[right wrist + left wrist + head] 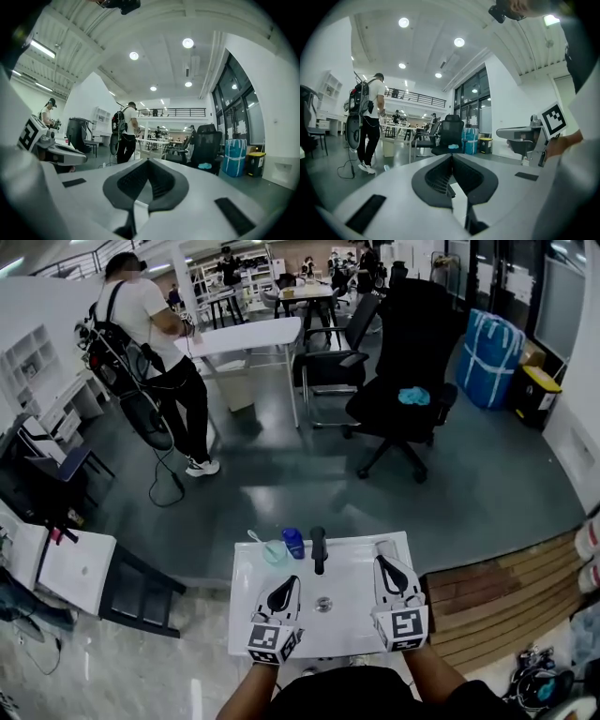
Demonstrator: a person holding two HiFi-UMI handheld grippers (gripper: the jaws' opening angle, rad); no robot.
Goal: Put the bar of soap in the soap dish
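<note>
A white washbasin (366, 634) lies below me, with a black tap (319, 549) at its back and a drain (323, 604) in the middle. Left of the tap are a small blue bottle (293, 542) and a pale green soap dish (275, 556) with a thin white stick across it. I cannot make out a bar of soap in any view. My left gripper (286, 583) (451, 158) hovers over the basin's left half, shut and empty. My right gripper (383, 561) (147, 161) hovers over the right half, also shut and empty. Both point level, out into the room.
Beyond the basin is open grey floor. A person with a backpack (150, 334) stands at the far left by a white table (248, 334). A black office chair (403, 381) stands ahead, with a blue bag (492, 352) behind it. White furniture (80, 568) is at left, wooden boards (497, 596) at right.
</note>
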